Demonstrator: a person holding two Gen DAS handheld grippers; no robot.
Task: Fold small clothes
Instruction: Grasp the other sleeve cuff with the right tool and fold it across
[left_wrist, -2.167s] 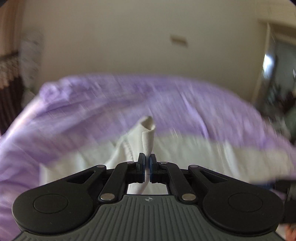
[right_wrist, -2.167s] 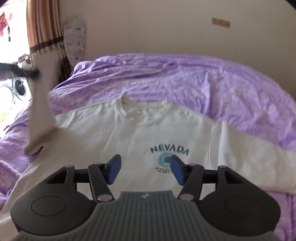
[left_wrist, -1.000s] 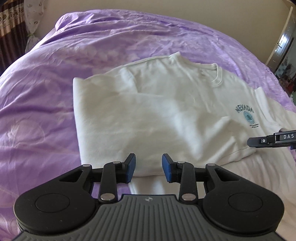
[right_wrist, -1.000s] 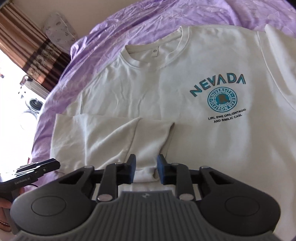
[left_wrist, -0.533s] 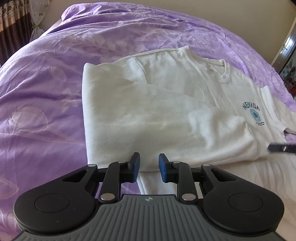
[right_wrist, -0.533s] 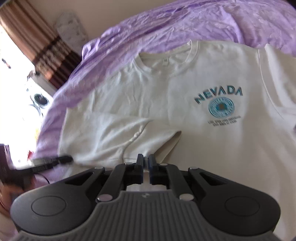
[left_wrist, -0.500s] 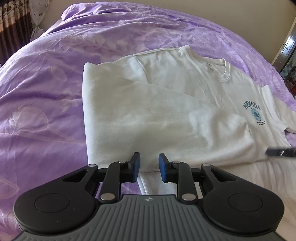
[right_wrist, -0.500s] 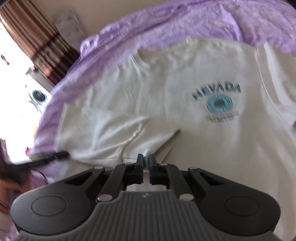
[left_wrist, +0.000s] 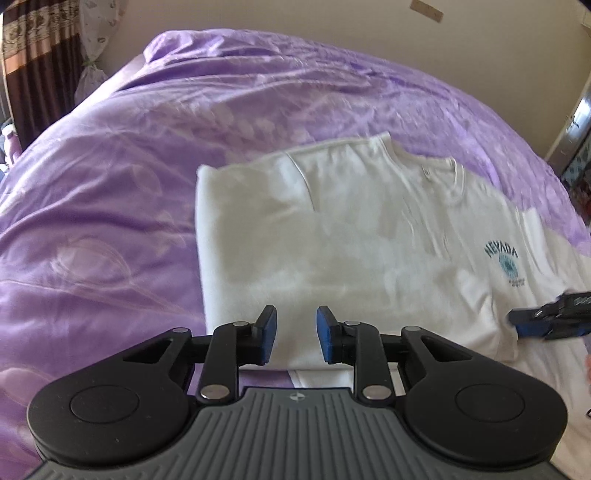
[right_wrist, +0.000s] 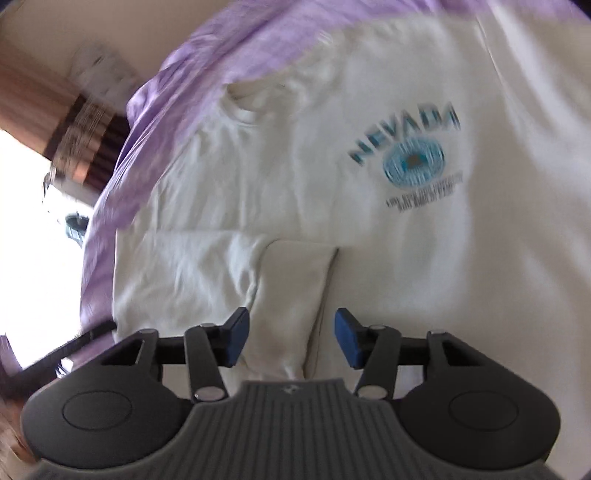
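Note:
A white sweatshirt (left_wrist: 351, 240) with a teal NEVADA print (right_wrist: 406, 136) lies flat on the bed. Its left sleeve is folded across the chest, and the cuff (right_wrist: 295, 280) rests on the shirt body. My right gripper (right_wrist: 291, 338) hovers just over that cuff. Its jaws are opening, and the pads stand apart on either side without pressing the fabric. My left gripper (left_wrist: 294, 334) is open above the shirt's folded side edge, with nothing between its pads. One right fingertip (left_wrist: 532, 325) shows at the right edge of the left wrist view.
The purple bedspread (left_wrist: 110, 184) spreads around the shirt on all sides. A dark patterned curtain (left_wrist: 29, 55) hangs at the far left, and a beige wall (left_wrist: 295, 22) stands behind the bed. A doorway (left_wrist: 576, 147) is at the far right.
My right gripper, shut on the sleeve cuff half a second ago, now stands open with the cuff lying on the shirt. My left gripper has drawn back a little from the shirt.

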